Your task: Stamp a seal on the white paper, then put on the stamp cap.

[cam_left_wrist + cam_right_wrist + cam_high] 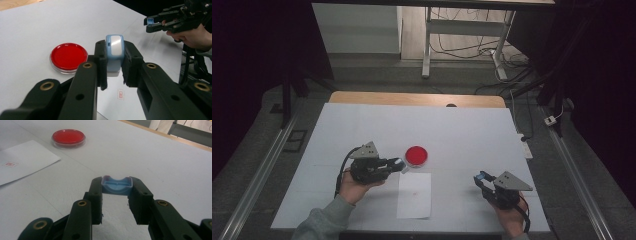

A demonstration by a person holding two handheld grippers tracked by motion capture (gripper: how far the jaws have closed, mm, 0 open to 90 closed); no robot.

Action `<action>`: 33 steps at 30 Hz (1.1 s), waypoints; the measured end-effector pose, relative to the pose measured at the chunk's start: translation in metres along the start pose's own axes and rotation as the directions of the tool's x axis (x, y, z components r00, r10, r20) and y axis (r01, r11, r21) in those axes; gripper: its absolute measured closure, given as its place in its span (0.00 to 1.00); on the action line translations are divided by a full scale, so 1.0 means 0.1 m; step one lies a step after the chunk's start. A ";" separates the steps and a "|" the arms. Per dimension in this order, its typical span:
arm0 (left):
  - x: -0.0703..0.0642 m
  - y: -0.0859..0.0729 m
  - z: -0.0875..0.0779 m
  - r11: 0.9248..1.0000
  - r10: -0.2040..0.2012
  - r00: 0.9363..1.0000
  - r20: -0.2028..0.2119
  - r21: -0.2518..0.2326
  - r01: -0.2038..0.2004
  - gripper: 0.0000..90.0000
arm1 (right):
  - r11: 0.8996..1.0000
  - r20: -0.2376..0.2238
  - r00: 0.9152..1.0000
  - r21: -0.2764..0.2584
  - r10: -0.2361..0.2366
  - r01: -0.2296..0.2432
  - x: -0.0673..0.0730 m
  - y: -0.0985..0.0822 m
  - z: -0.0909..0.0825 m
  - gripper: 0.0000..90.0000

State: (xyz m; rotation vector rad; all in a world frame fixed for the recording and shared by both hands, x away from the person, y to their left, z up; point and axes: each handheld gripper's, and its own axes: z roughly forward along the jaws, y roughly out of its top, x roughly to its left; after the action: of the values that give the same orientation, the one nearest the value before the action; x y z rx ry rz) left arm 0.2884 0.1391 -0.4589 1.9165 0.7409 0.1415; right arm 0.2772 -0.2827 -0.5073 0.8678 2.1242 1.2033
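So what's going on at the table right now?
A person works with a gripper in each hand. The left gripper is shut on a light blue stamp body, held near the red ink pad and above the top edge of the white sheet, which already carries a small red mark. The right gripper is shut on the blue cap, held off to the side above the table.

A lab: bare work table, floor cables, dark curtains.

A white-topped table bears a red dish and a paper sheet.
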 end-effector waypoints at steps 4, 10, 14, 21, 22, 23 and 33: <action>-0.01 0.00 0.02 1.000 0.002 1.000 -0.002 0.007 -0.002 0.84 | 1.000 0.000 1.000 0.000 -0.002 0.002 0.00 0.00 0.00 0.72; 0.00 0.00 0.02 1.000 0.001 1.000 -0.005 0.006 -0.001 0.84 | 1.000 0.006 1.000 -0.002 0.001 -0.001 -0.02 0.00 -0.02 0.72; 0.00 0.00 0.01 1.000 0.001 1.000 -0.008 0.003 -0.001 0.84 | 1.000 -0.001 1.000 -0.005 -0.002 0.002 0.00 0.01 0.00 0.72; -0.01 0.00 0.03 1.000 -0.003 1.000 -0.014 0.002 0.003 0.84 | 1.000 -0.011 1.000 -0.009 -0.013 0.013 0.04 0.04 0.01 0.72; -0.01 0.00 0.03 1.000 -0.002 1.000 -0.013 0.001 0.002 0.84 | 1.000 -0.013 1.000 -0.009 -0.014 0.014 0.05 0.04 0.02 0.72; -0.01 0.00 0.03 1.000 -0.002 1.000 -0.013 0.001 0.002 0.84 | 1.000 -0.013 1.000 -0.013 -0.015 0.015 0.05 0.04 0.02 0.72; -0.01 0.00 0.03 1.000 -0.005 1.000 -0.010 -0.005 0.005 0.84 | 1.000 -0.028 0.999 -0.013 -0.021 0.021 0.12 0.08 0.08 0.72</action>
State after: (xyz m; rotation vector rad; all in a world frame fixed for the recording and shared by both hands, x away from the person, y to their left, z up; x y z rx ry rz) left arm 0.2890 0.1364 -0.4603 1.9103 0.7514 0.1495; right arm 0.2773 -0.2661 -0.5059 0.8253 2.1404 1.2244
